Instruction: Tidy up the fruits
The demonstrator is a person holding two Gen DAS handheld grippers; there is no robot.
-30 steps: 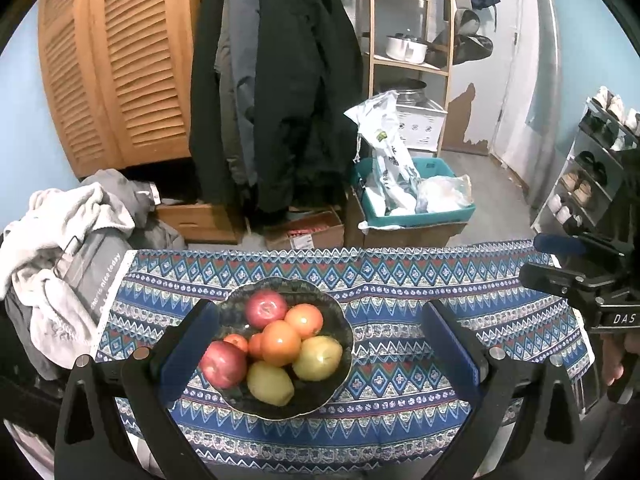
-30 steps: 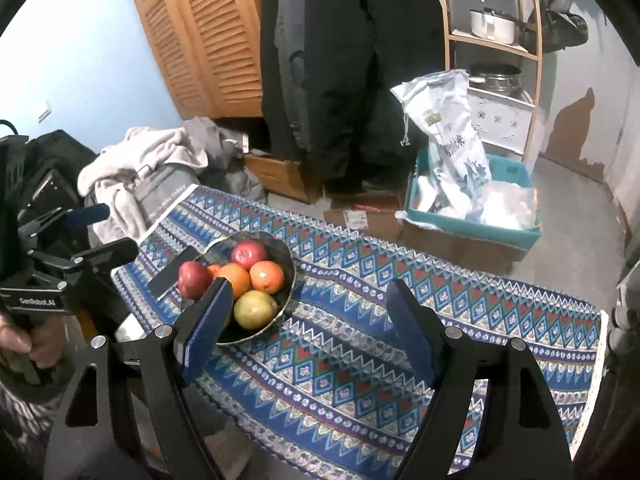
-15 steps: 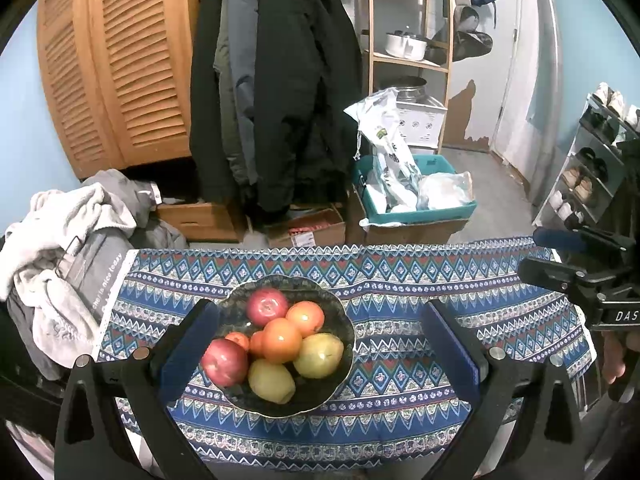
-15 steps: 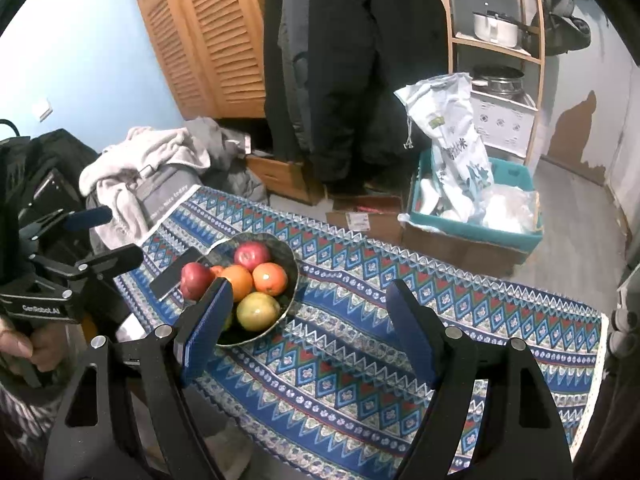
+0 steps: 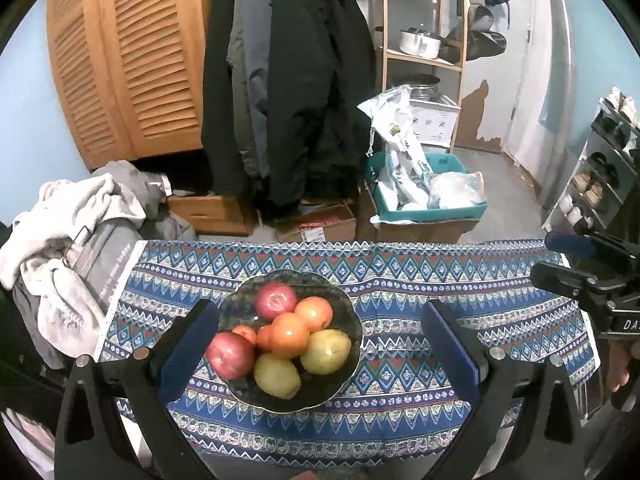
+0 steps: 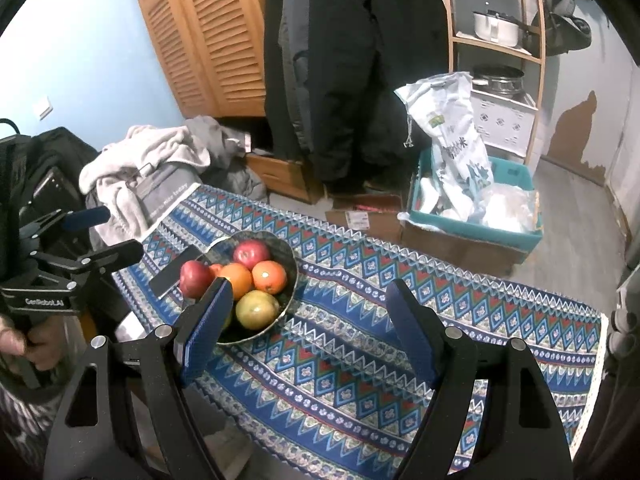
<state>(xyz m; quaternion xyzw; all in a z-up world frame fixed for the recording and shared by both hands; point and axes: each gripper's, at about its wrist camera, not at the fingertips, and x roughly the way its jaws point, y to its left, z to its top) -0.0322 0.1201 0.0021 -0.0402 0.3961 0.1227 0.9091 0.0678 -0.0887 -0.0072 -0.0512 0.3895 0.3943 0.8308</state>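
A dark bowl (image 5: 352, 320) sits on the patterned tablecloth (image 5: 420, 320), holding two red apples (image 5: 276, 302), several oranges (image 5: 289, 335) and two yellow-green fruits (image 5: 325, 351). My left gripper (image 5: 320, 346) is open and empty, above the bowl's near side, its fingers straddling the fruit. My right gripper (image 6: 308, 328) is open and empty, to the right of the bowl (image 6: 291, 258); its left finger overlaps the bowl's rim in view. The fruits (image 6: 256, 276) show there too.
A phone (image 6: 174, 272) lies on the cloth left of the bowl. A pile of clothes (image 5: 72, 240) sits past the table's left end. Cardboard boxes and a teal bin (image 5: 428, 208) stand on the floor behind. A shoe rack (image 5: 600, 176) stands at the right.
Both views shift only slightly; the bowl sits a little lower and nearer in the left wrist view. Both grippers stay open and empty.
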